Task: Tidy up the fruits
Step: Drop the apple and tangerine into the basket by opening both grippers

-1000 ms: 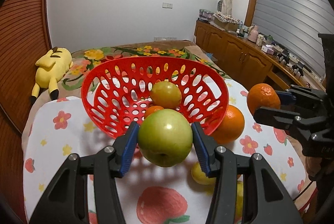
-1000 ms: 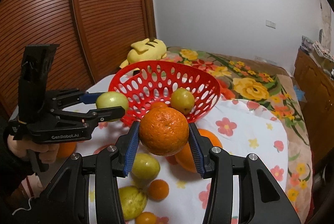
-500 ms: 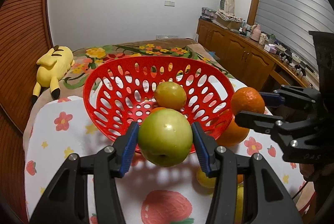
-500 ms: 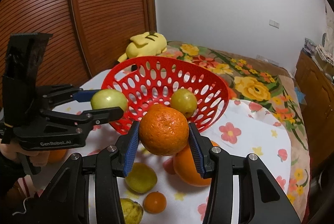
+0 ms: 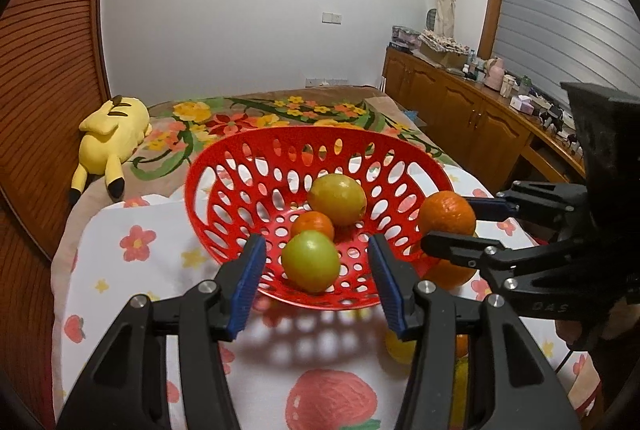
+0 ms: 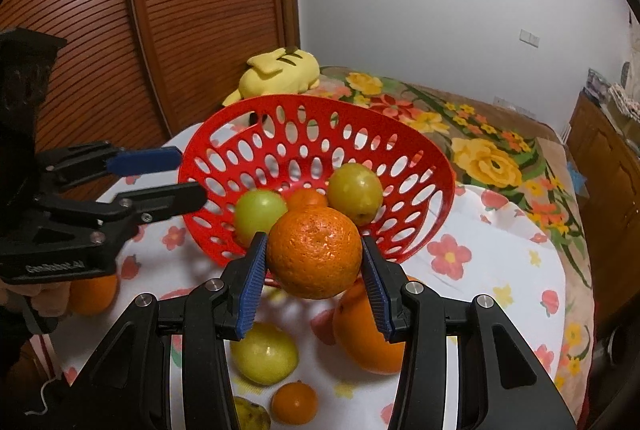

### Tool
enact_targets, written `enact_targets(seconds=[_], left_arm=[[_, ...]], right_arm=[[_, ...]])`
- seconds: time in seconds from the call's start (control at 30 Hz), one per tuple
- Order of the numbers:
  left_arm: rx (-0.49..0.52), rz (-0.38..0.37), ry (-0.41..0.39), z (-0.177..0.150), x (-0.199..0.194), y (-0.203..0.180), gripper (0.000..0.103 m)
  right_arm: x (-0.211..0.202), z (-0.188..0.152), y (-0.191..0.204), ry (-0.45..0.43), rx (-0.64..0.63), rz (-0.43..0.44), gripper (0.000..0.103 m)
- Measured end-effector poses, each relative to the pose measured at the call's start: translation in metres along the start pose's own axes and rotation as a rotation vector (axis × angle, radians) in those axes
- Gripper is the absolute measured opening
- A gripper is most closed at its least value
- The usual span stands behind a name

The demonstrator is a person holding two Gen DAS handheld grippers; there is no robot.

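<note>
A red perforated basket (image 5: 248, 165) (image 6: 404, 145) stands on the flowered cloth. In it lie a green apple (image 5: 311, 261) (image 6: 260, 210), a small orange (image 5: 313, 224) and a yellow-green fruit (image 5: 338, 198) (image 6: 355, 189). My left gripper (image 5: 318, 284) (image 6: 182, 177) is open at the basket's near rim, its jaws apart either side of the apple and clear of it. My right gripper (image 6: 314, 282) (image 5: 456, 220) is shut on a large orange (image 6: 314, 253) (image 5: 447, 213), held beside the basket's right rim.
Loose fruit lies on the cloth: a big orange (image 6: 368, 334), a yellow fruit (image 6: 266, 352), a small orange (image 6: 295, 402), another orange (image 6: 94, 292) at the left. A yellow plush toy (image 5: 110, 135) lies behind the basket. Wooden cabinets (image 5: 460, 109) stand at the right.
My left gripper has opened and let the green apple go into the basket. My right gripper with the orange has moved closer to the basket's rim.
</note>
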State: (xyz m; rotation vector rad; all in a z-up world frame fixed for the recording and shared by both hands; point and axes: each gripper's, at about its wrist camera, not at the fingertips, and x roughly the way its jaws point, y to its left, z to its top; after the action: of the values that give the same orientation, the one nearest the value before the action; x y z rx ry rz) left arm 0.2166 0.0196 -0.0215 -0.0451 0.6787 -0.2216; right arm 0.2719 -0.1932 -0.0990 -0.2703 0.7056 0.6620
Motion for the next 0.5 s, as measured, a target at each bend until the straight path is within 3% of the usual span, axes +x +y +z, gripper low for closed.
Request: enact_targets(seconds=[0.5], left_arm=[[-0.008,0.007,-0.032,0.002,-0.021,0.013,0.057]], right_arm=[[0.021,0.001,0.002,0.045,-0.008,-0.004,0.047]])
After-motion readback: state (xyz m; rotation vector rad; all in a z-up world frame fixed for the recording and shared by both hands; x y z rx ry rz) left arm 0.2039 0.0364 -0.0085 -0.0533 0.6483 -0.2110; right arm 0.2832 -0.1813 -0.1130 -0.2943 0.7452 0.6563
